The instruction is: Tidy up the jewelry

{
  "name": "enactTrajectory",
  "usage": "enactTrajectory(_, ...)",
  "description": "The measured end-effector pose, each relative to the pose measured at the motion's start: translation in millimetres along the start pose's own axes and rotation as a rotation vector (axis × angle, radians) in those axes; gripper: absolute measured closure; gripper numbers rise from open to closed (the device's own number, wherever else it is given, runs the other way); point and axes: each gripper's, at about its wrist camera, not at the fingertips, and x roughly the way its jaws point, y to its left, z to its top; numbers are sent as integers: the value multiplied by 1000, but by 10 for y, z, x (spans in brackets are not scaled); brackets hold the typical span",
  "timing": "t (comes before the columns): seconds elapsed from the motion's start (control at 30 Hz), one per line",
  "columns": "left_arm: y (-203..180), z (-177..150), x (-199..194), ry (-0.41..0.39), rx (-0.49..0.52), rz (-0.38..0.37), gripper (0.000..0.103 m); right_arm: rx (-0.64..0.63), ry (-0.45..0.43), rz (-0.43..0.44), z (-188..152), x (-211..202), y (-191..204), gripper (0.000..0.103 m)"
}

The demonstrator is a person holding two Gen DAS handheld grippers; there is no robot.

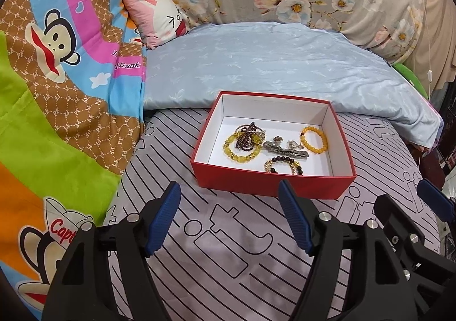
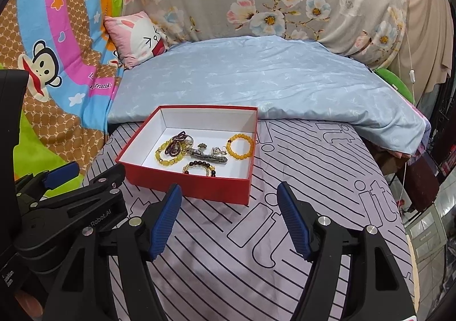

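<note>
Box: the red box [image 1: 272,182] sits on the striped bed sheet [image 1: 228,235], its far edge against the folded blue quilt [image 1: 270,64], open side up so I can reach in from above.
Jewelry: all of it that I can see lies inside the box, none on the sheet; a yellow bead bracelet [image 1: 240,150] at the left with a dark beaded string [image 1: 247,138] heaped on it, an orange bead bracelet [image 1: 314,140] at the right, a grey metal piece [image 1: 285,150] between them, and a dark-and-gold bracelet [image 1: 283,165] near the front wall.
Order: the left pieces overlap and touch; the orange one lies apart (gathered, but not sorted).
Left hand-held gripper [image 1: 229,217]: fingers spread wide, holding nothing, hovering over the sheet just short of the box front.
Right hand-held gripper [image 2: 229,218]: likewise spread and empty, low over the sheet beside the left one, aimed at the box's right front corner.
Stage: this fits either jewelry just collected into the box or a heap waiting to be laid out; I cannot tell which.
</note>
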Motion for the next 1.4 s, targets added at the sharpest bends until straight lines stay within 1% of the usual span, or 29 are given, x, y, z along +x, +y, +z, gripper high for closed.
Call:
enactTrajectory(0.37,12,22,21,1,-2,24,35,-1,-2,-8,20,30,5,34)
enactTrajectory(0.6,9,18,9,0,-10,47,31,5,-6,-18,19,26,0,32)
enactTrajectory(1.03,-8,-5,-46,-17,-5,78,31,11,-7,-25,-2,3,1,32)
enactTrajectory(1.4,-26,-30,-46,-23,4,85,31,14,-7,-29,-10,-7,-29,32)
